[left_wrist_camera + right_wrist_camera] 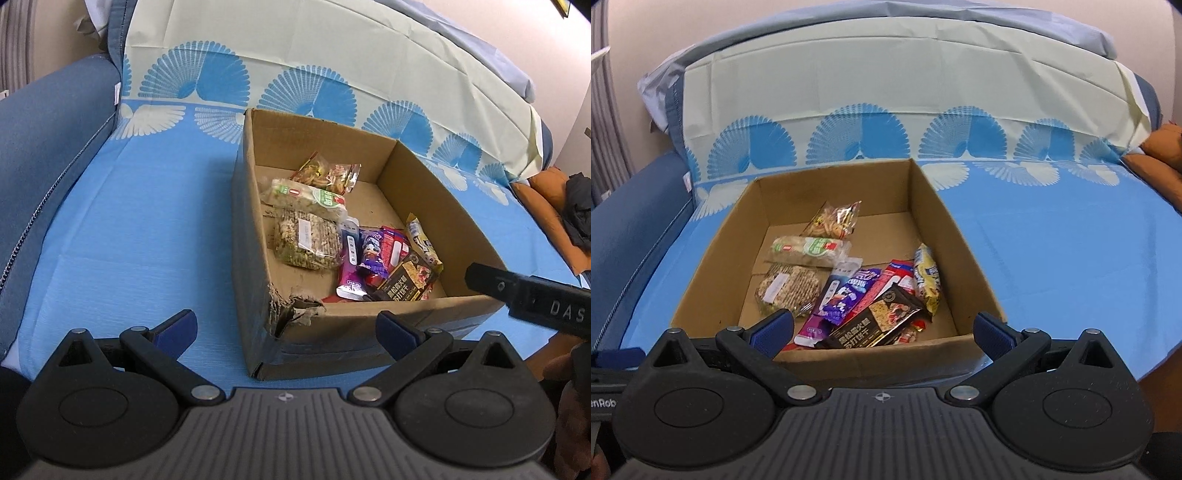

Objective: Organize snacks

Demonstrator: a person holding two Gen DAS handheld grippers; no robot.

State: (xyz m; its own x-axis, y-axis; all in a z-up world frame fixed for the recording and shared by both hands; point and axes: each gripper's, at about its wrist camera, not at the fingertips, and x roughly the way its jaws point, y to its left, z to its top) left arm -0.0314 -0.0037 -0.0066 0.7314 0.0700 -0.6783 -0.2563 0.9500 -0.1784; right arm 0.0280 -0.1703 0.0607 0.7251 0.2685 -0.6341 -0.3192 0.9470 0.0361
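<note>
An open cardboard box (436, 206) (945, 214) stands on a blue cloth and holds several snack packets: a black cracker pack (408, 282) (875, 325), a purple pack (371, 249) (849, 295), a yellow pack (423, 236) (927, 277), a green-labelled pack (306, 197) (809, 249) and a seed bar (306, 240) (786, 288). My left gripper (286, 330) is open and empty in front of the box's torn near corner. My right gripper (882, 332) is open and empty just before the box's near wall; its body shows at the right in the left wrist view (524, 295).
The blue and cream fan-patterned cloth (129, 240) (1071, 229) covers the surface and rises at the back. A blue padded armrest (40, 136) is at the left. An orange cushion with dark cloth (557, 218) lies at the right.
</note>
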